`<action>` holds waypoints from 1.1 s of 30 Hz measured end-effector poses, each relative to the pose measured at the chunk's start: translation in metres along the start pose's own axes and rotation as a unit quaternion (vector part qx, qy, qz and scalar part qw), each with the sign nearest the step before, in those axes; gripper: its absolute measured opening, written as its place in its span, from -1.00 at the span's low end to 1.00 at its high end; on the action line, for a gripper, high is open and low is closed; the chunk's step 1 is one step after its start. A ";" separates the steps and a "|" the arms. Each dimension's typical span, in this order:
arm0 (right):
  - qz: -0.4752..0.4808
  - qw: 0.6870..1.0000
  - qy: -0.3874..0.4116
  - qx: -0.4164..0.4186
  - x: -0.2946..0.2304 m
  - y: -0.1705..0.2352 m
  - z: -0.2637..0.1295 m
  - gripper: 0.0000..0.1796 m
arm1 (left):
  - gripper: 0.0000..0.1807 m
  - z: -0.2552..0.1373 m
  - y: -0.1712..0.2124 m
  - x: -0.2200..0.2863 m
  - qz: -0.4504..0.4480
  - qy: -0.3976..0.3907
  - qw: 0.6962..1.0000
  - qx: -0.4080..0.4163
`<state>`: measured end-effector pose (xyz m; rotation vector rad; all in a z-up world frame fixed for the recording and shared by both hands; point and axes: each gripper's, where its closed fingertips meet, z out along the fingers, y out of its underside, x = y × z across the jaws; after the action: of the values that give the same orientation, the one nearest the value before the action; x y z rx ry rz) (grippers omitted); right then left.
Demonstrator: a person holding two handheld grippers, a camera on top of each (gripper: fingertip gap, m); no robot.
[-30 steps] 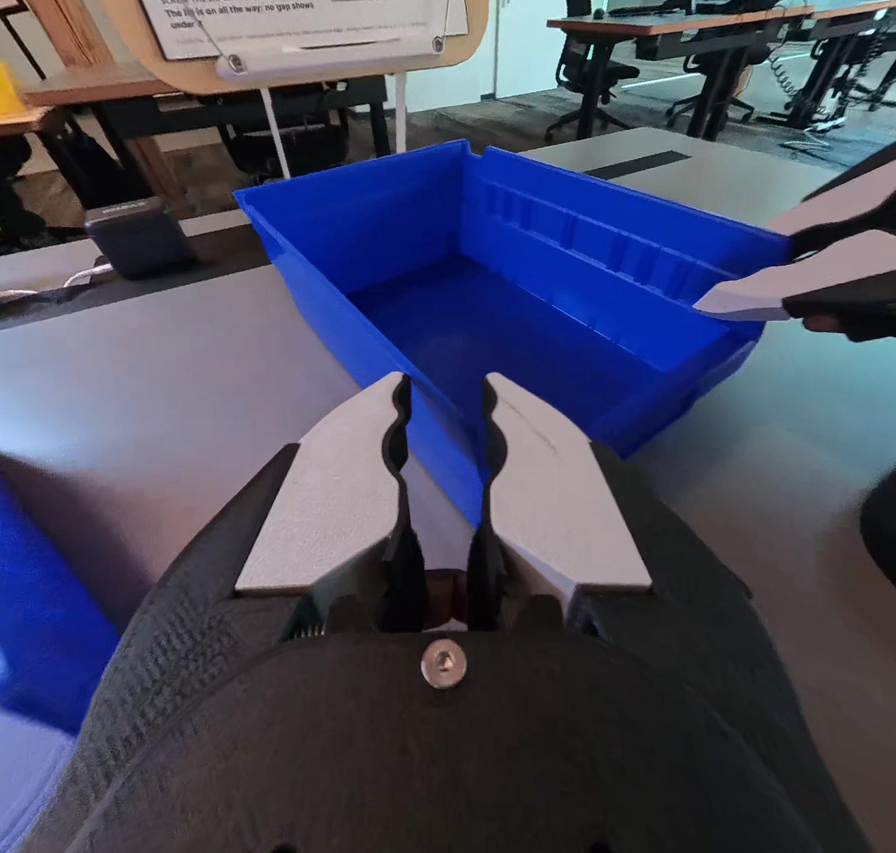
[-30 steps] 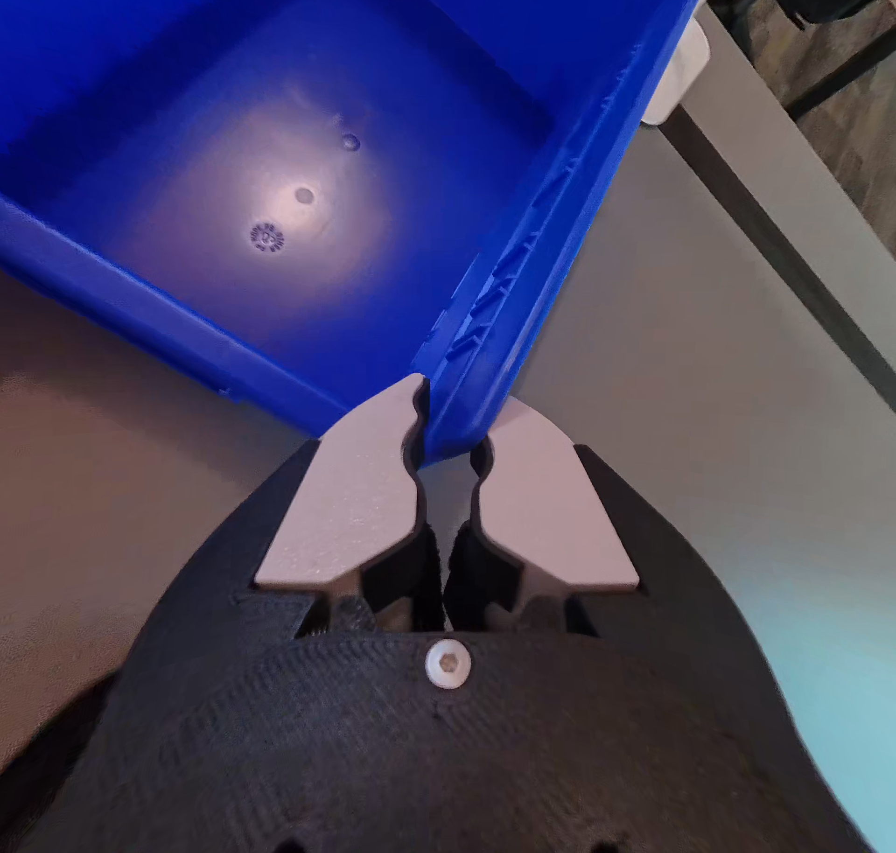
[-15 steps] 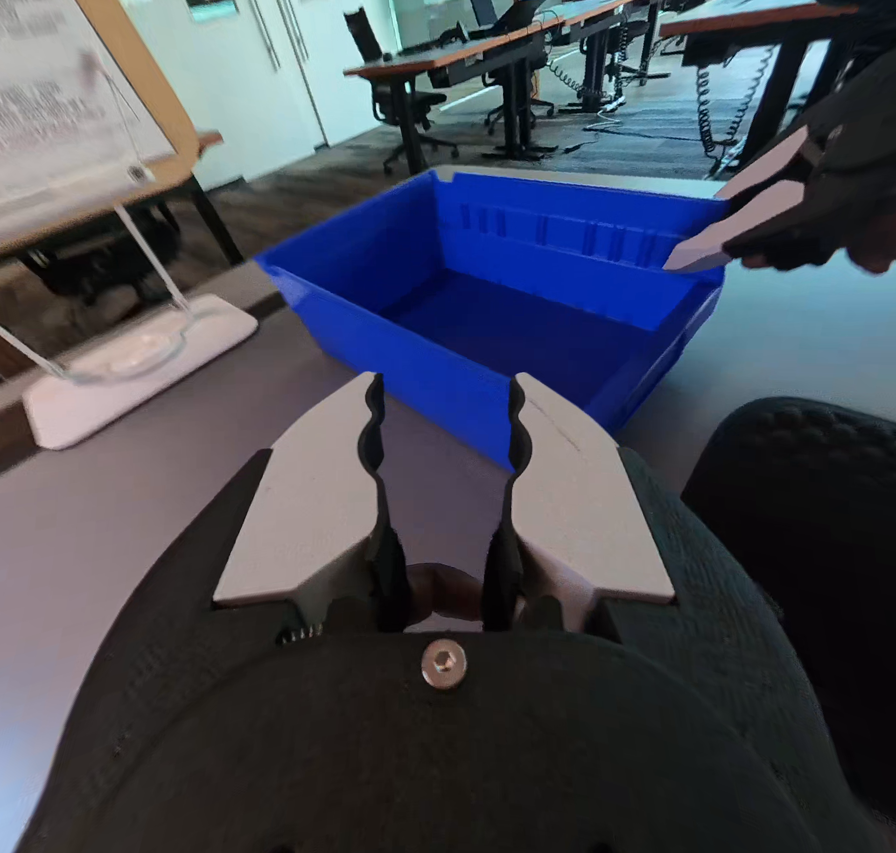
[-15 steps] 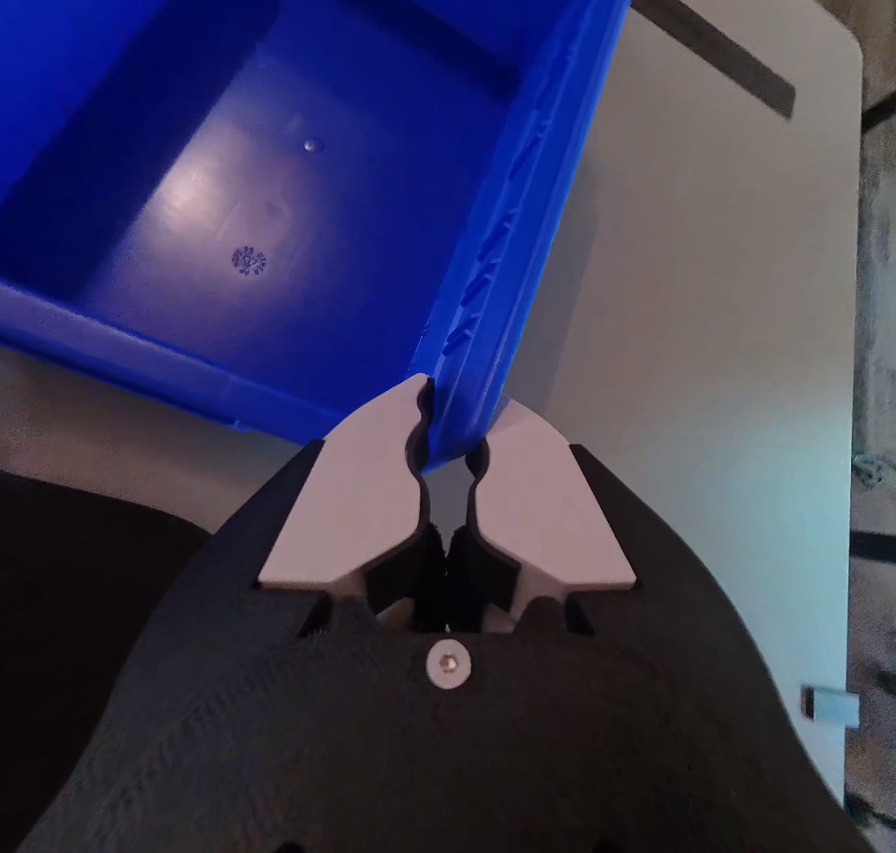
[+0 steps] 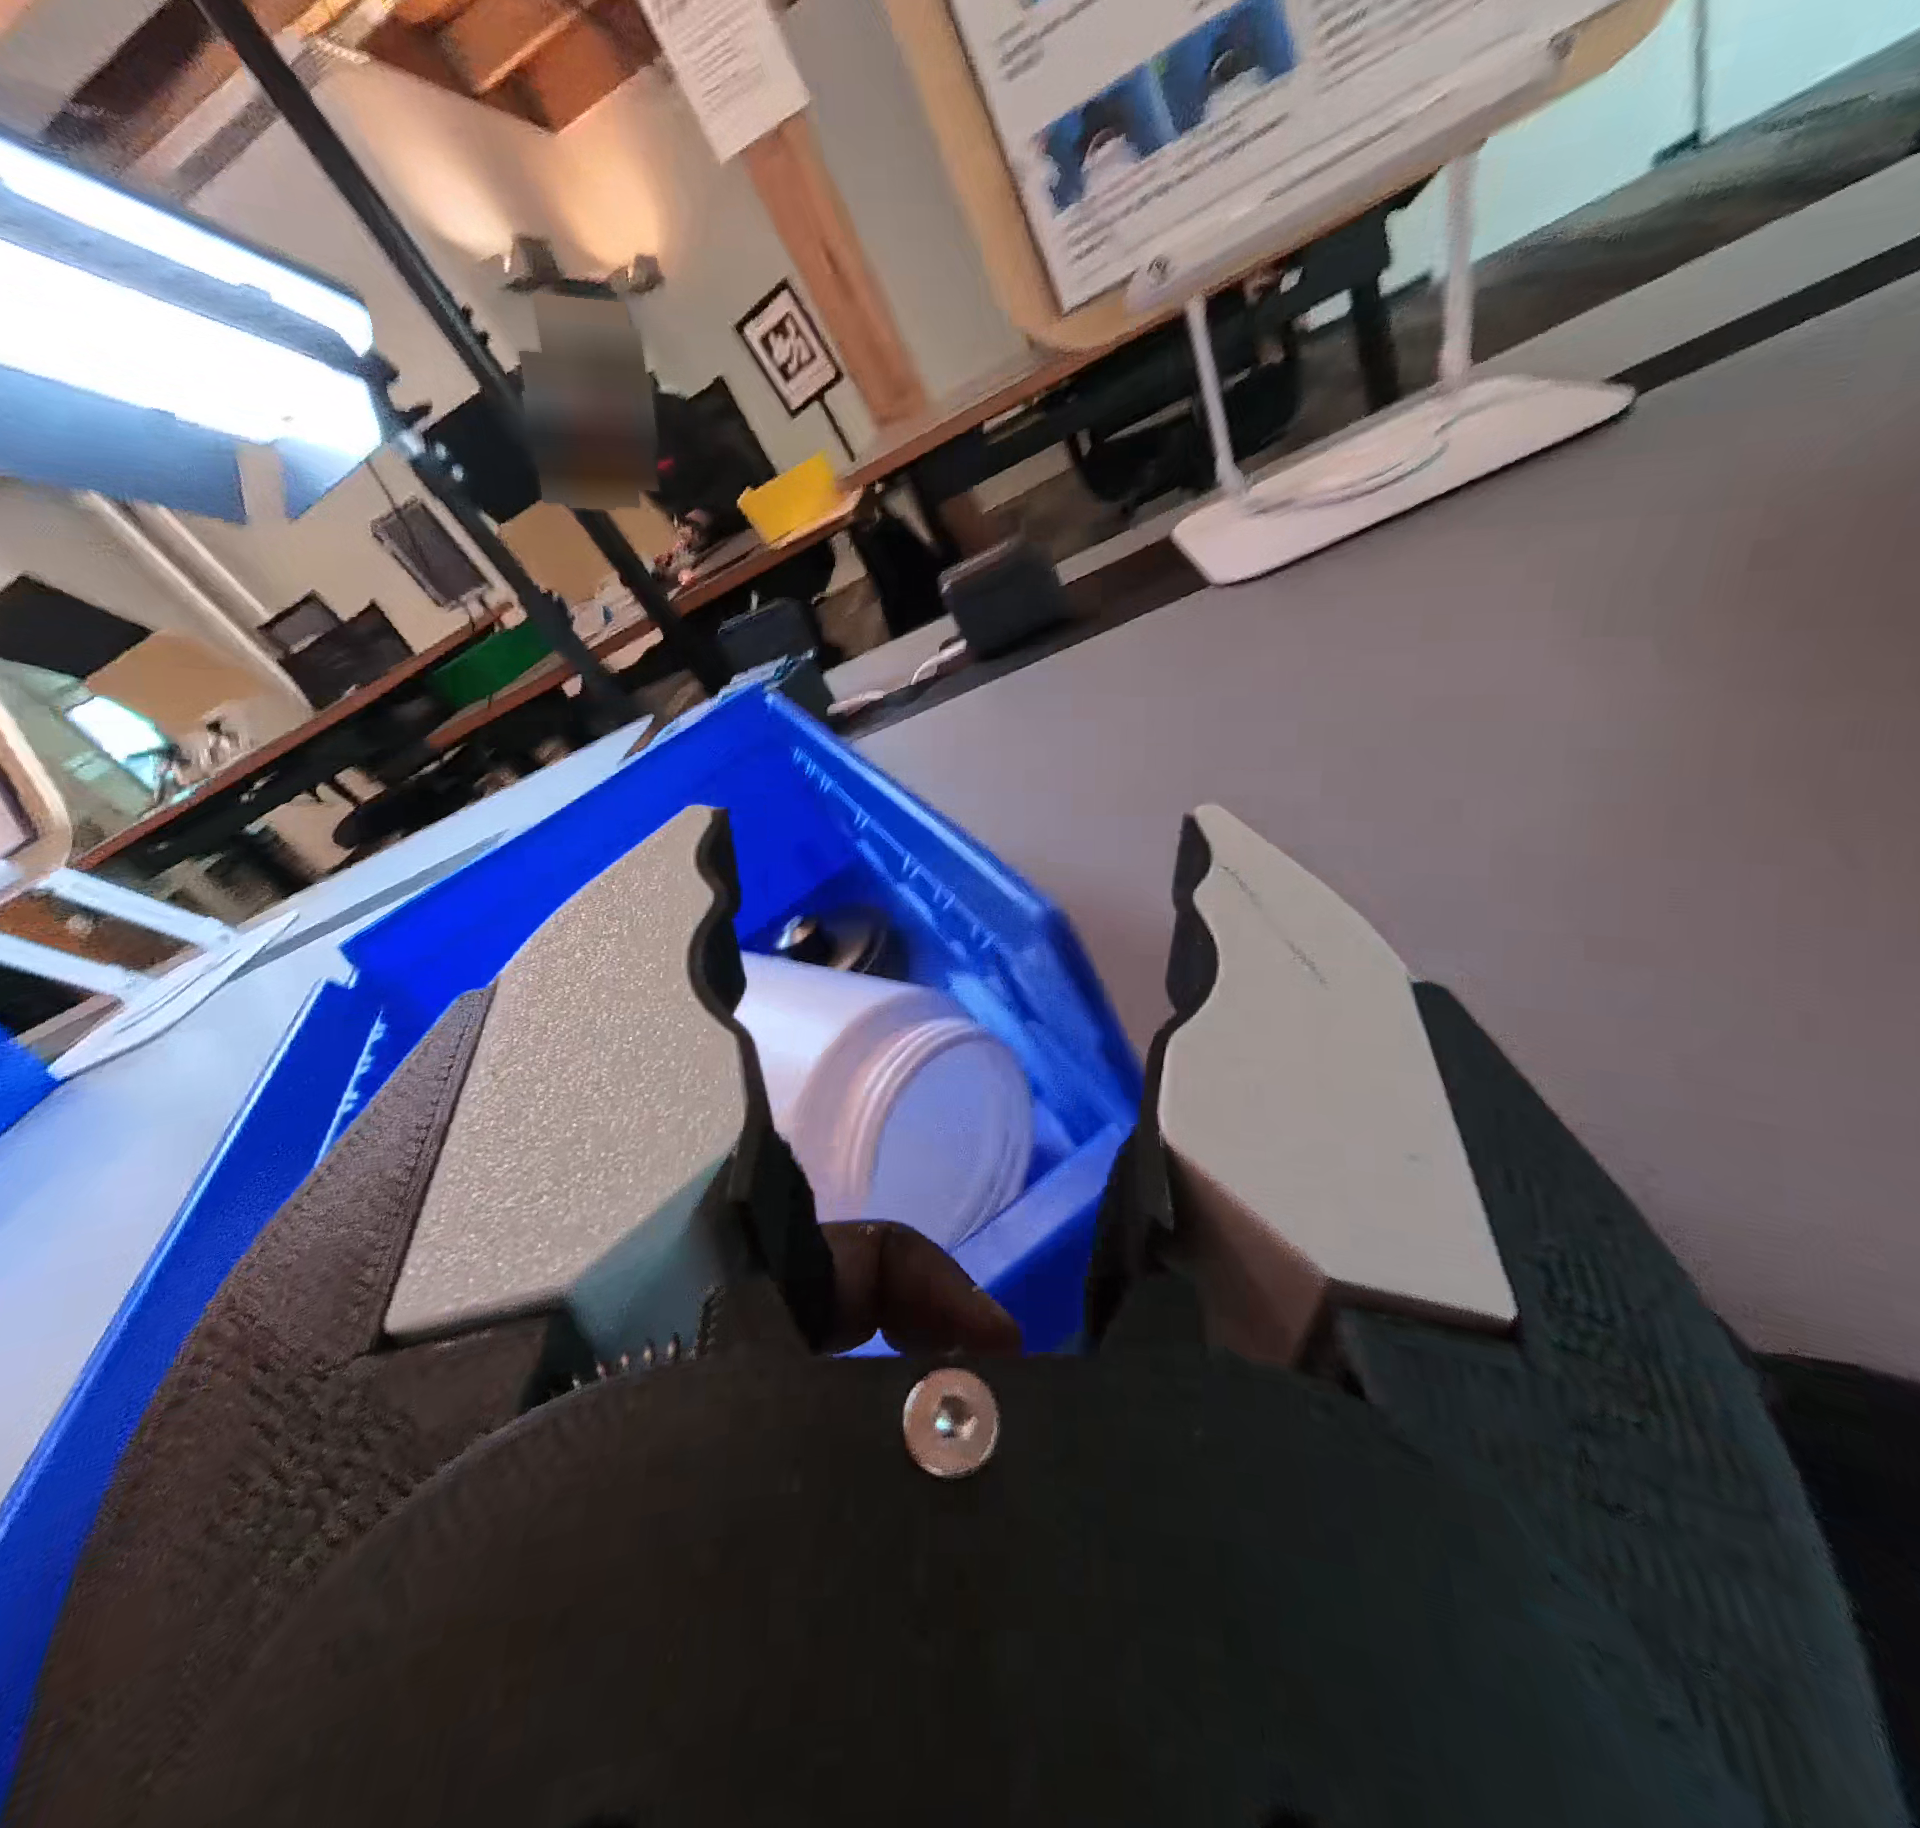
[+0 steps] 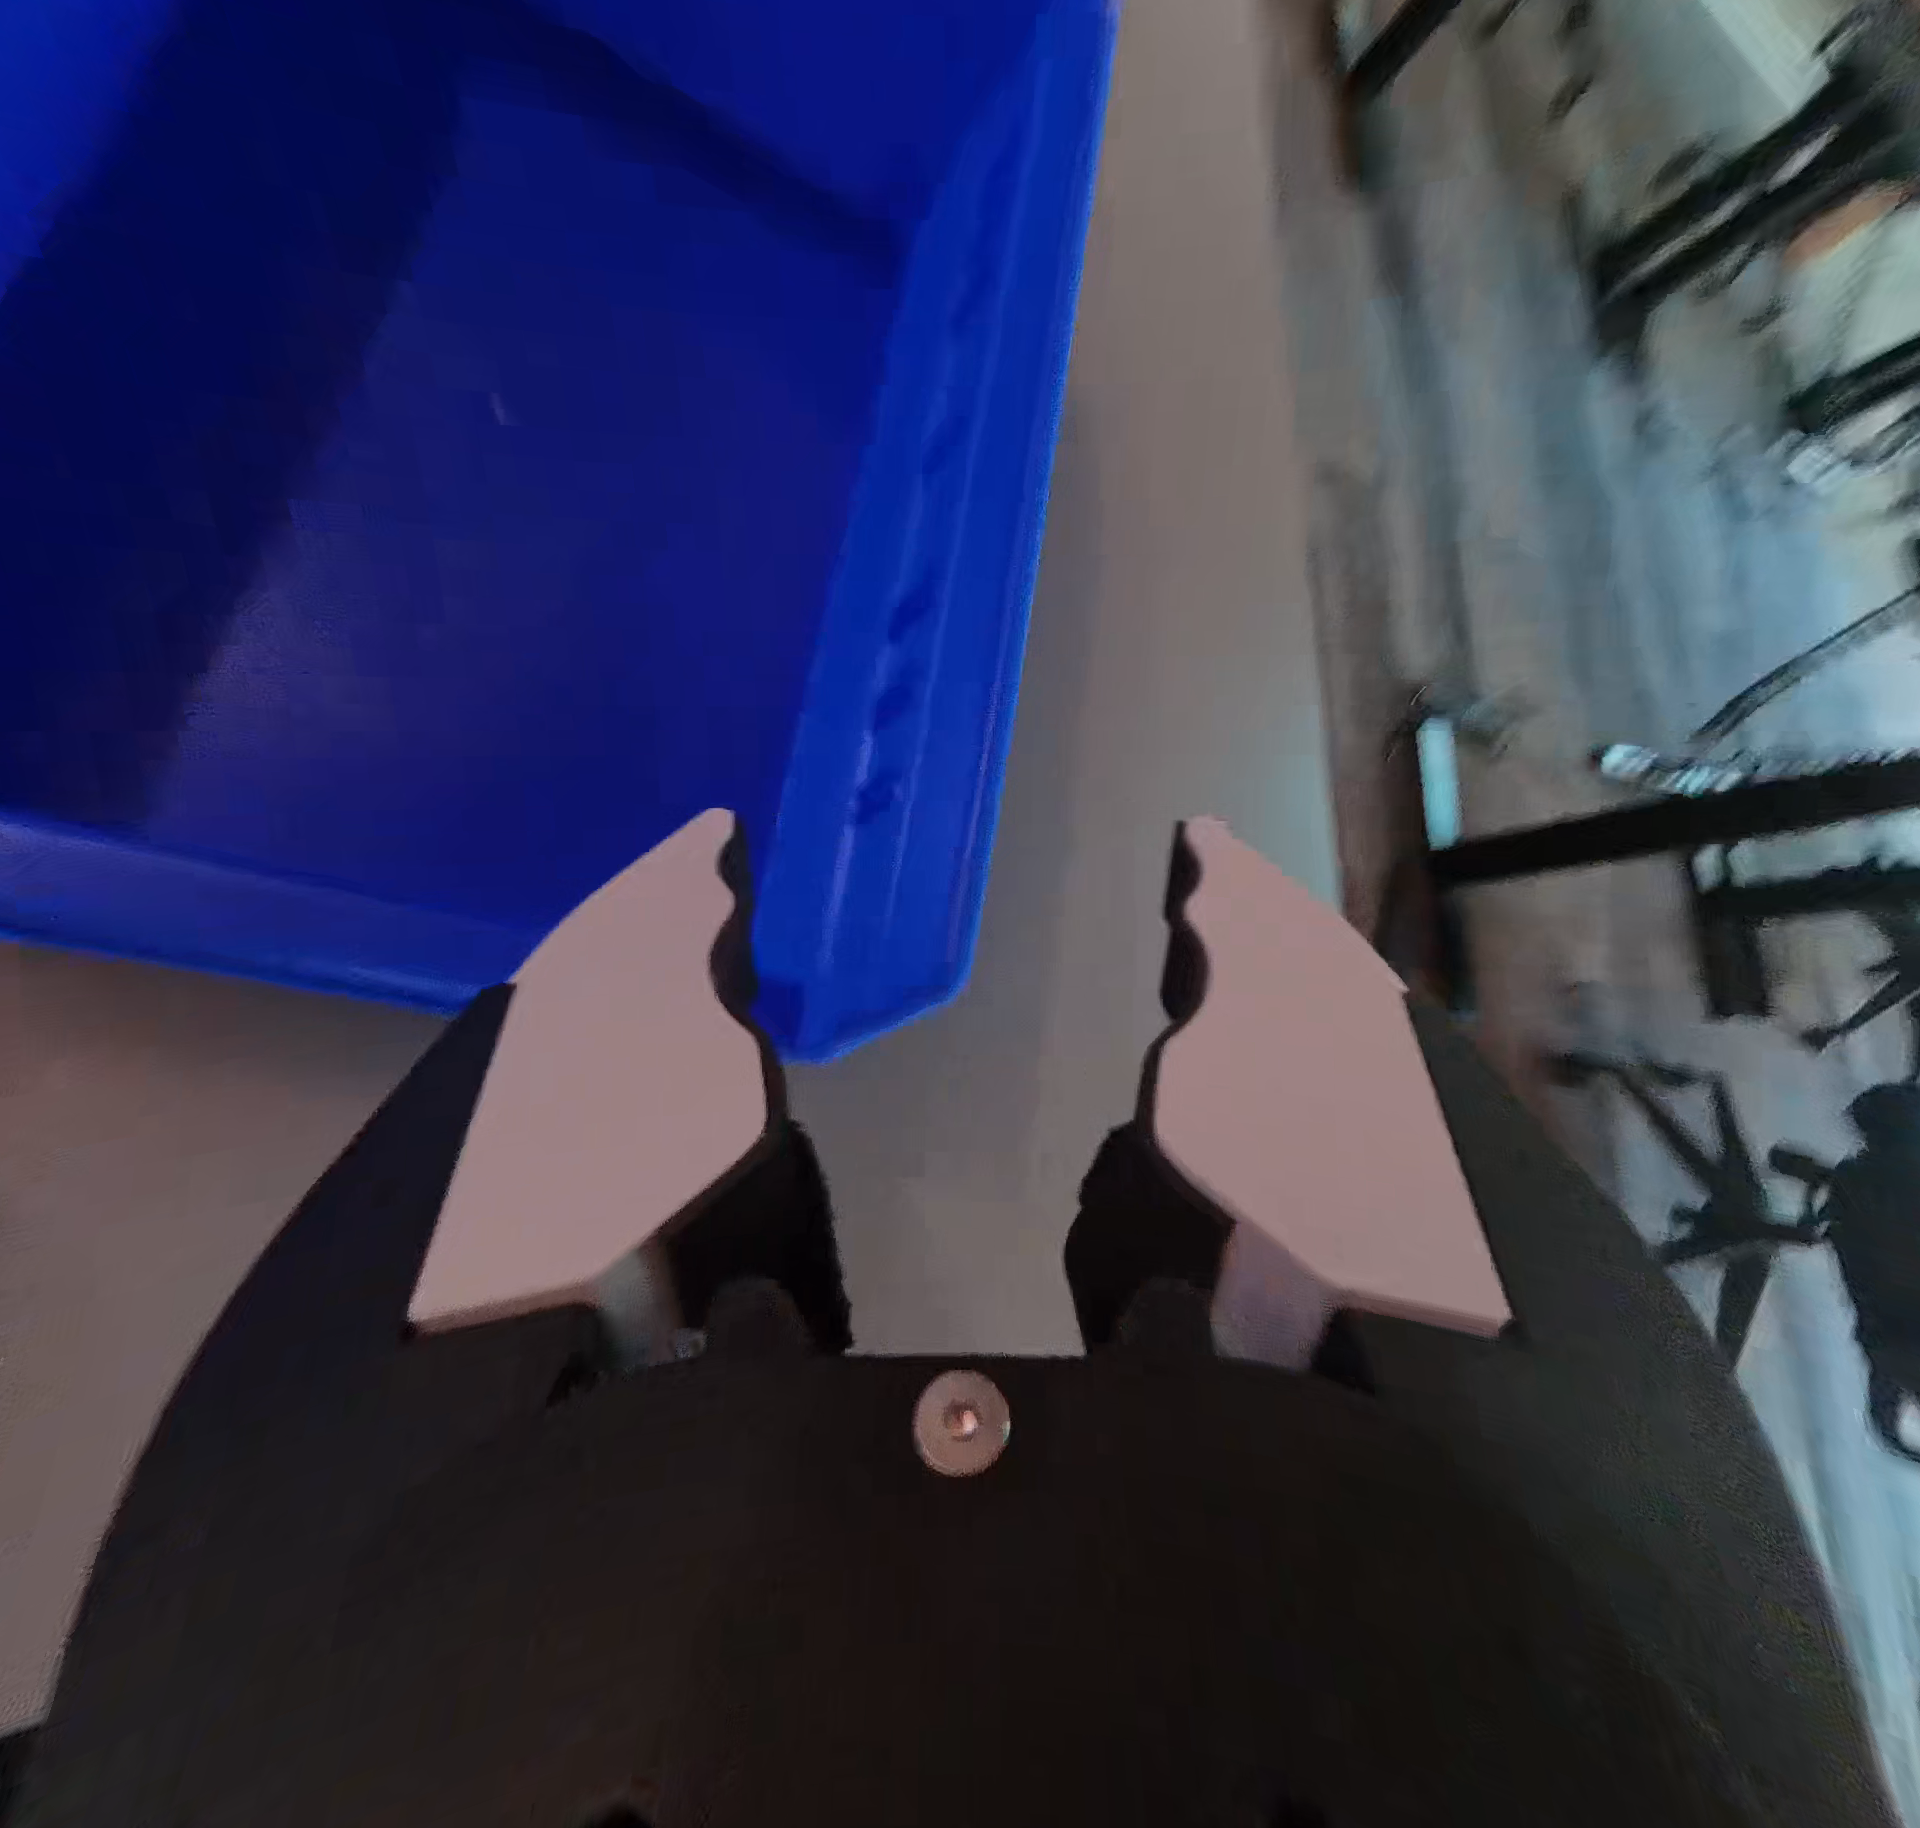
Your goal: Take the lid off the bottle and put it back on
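In the left wrist view a white bottle (image 5: 883, 1082) with a white ribbed lid lies on its side in a blue bin (image 5: 997, 905), its lid end towards me. A metal object (image 5: 831, 931) lies behind it in the same bin. My left gripper (image 5: 951, 833) is open and empty, just above and in front of the bottle. In the right wrist view my right gripper (image 6: 956, 828) is open and empty over the near right corner of a second blue bin (image 6: 904, 635), which holds nothing visible.
The grey table (image 5: 1455, 791) stretches to the right of the left bin. A white stand (image 5: 1392, 479) holding an instruction board sits at the table's far edge. A dark small box (image 5: 1003, 594) lies beyond the bin. The table edge (image 6: 1299, 531) runs right of the second bin. Spacing between my two grippers at the tips: around 65 cm. The white bottle (image 5: 883, 1082) lies around 6 cm away from my left fingertips.
My left gripper has swung left from the second bin to the bin with the bottle and opened wider. My right gripper has let go of the bin corner and opened.
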<state>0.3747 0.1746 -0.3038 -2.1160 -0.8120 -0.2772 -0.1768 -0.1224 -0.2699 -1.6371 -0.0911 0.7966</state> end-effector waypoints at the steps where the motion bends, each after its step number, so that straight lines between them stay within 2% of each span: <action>1: -0.012 0.999 0.002 0.041 -0.006 -0.021 -0.011 -0.06 | -0.11 0.004 0.008 -0.004 0.000 -0.001 1.000 -0.017; 2: -0.021 0.996 -0.016 0.089 -0.021 -0.043 -0.023 -0.04 | -0.11 0.009 0.016 -0.004 -0.005 0.005 0.999 -0.037; 4: -0.045 0.977 -0.113 0.176 -0.076 -0.081 -0.046 -0.05 | -0.24 0.018 0.029 0.001 -0.019 0.023 0.997 -0.072; 7: -0.081 0.952 -0.235 0.178 -0.155 -0.091 -0.055 0.00 | -0.61 0.026 0.037 0.015 -0.005 0.049 0.995 -0.092; 10: -0.127 0.956 -0.224 0.143 -0.186 -0.082 -0.034 -0.07 | -0.63 0.028 0.036 0.016 0.040 0.042 0.995 -0.085; 12: -0.155 0.964 -0.183 0.113 -0.185 -0.075 -0.017 -0.23 | -0.63 0.026 0.036 0.018 0.036 0.063 0.995 -0.074; 13: -0.166 0.961 -0.190 0.110 -0.189 -0.074 -0.016 -0.28 | -0.63 0.024 0.035 0.018 0.031 0.077 0.994 -0.067; 15: -0.168 0.956 -0.216 0.100 -0.195 -0.071 -0.017 -0.60 | -0.64 0.021 0.035 0.019 0.028 0.100 0.993 -0.054; 17: -0.181 0.957 -0.205 0.094 -0.191 -0.068 -0.014 -0.69 | -0.66 0.018 0.034 0.020 0.027 0.118 0.992 -0.042; 20: -0.191 0.959 -0.188 0.097 -0.186 -0.066 -0.014 -0.66 | -0.65 0.016 0.033 0.022 0.024 0.140 0.989 -0.035; 22: -0.189 0.956 -0.186 0.126 -0.186 -0.075 -0.025 -0.45 | -0.59 0.013 0.032 0.022 0.026 0.161 0.986 -0.037; 24: -0.181 0.942 -0.199 0.203 -0.193 -0.099 -0.050 -0.37 | -0.44 0.004 0.019 0.019 0.039 0.195 0.980 -0.011; 27: -0.178 0.896 -0.246 0.325 -0.219 -0.131 -0.093 -0.38 | -0.42 -0.011 0.004 0.001 0.104 0.249 0.963 0.011; 30: -0.179 0.863 -0.284 0.377 -0.251 -0.144 -0.110 -0.41 | -0.44 -0.008 0.011 -0.032 0.149 0.246 0.956 -0.062; 33: -0.197 0.850 -0.281 0.400 -0.280 -0.148 -0.105 -0.41 | -0.52 -0.012 0.021 -0.025 0.195 0.256 0.942 -0.098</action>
<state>0.0747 0.0330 -0.2718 -1.2097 -1.4075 0.4447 -0.1972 -0.1500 -0.2772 -2.0390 0.5538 0.6395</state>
